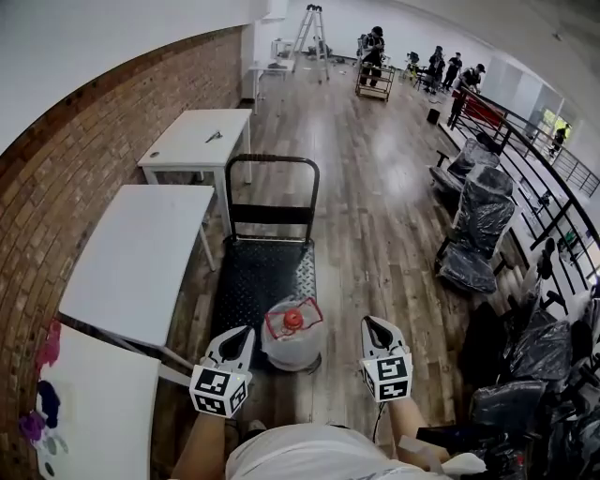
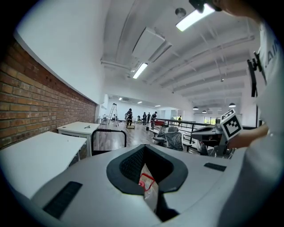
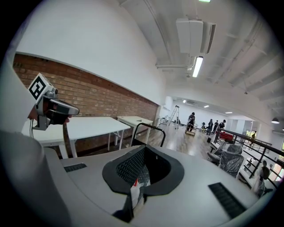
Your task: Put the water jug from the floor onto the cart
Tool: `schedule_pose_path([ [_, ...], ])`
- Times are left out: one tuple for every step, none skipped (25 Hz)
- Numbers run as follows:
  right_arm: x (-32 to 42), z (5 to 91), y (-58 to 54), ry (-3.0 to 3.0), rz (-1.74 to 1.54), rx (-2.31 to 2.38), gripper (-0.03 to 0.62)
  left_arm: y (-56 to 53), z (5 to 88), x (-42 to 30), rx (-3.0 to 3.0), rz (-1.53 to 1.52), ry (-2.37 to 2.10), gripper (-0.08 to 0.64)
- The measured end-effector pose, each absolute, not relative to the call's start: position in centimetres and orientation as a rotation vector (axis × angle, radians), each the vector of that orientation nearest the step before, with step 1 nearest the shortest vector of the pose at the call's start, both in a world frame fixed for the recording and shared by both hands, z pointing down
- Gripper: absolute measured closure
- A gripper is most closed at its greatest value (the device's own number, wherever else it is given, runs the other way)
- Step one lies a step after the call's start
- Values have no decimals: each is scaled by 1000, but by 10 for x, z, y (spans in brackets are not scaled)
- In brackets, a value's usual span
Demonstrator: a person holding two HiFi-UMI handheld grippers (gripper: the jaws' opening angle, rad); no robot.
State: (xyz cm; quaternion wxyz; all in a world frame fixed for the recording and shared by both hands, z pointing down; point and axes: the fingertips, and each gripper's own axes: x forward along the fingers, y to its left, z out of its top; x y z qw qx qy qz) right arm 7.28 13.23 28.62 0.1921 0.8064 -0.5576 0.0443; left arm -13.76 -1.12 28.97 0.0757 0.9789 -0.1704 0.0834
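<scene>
The clear water jug [image 1: 292, 339] with a red cap and red handle stands upright at the near end of the black cart [image 1: 251, 281]. Whether its base rests on the deck or on the floor I cannot tell. My left gripper [image 1: 246, 331] is just left of the jug and my right gripper [image 1: 371, 322] is a little to its right. Both are shut, hold nothing and stay clear of the jug. In each gripper view a sliver of the jug [image 2: 149, 191] [image 3: 135, 193] shows past the closed jaws, with the cart's handle [image 2: 109, 132] [image 3: 149, 128] beyond.
Two white tables [image 1: 141, 253] [image 1: 202, 136] line the brick wall on the left. Plastic-wrapped chairs [image 1: 483, 225] and a railing [image 1: 534, 150] run along the right. Far down the wooden floor are a ladder [image 1: 309, 28] and several people around another cart [image 1: 375, 80].
</scene>
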Motion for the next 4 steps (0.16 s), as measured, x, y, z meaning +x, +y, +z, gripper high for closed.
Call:
schedule_pose_path([
  [75,286,134,-1561,126,2267,589,-10,288,-135,2940,249,-504,559],
  [77,285,136,-1557,127,2271,588,-9,287,-132,2946,247,-497,558],
  [79,285,138,-1554,127,2276,589,-7,285,-129,2954,245,-489,559],
  [81,285,140,-1551,128,2281,589,-6,283,-125,2961,242,-481,558],
])
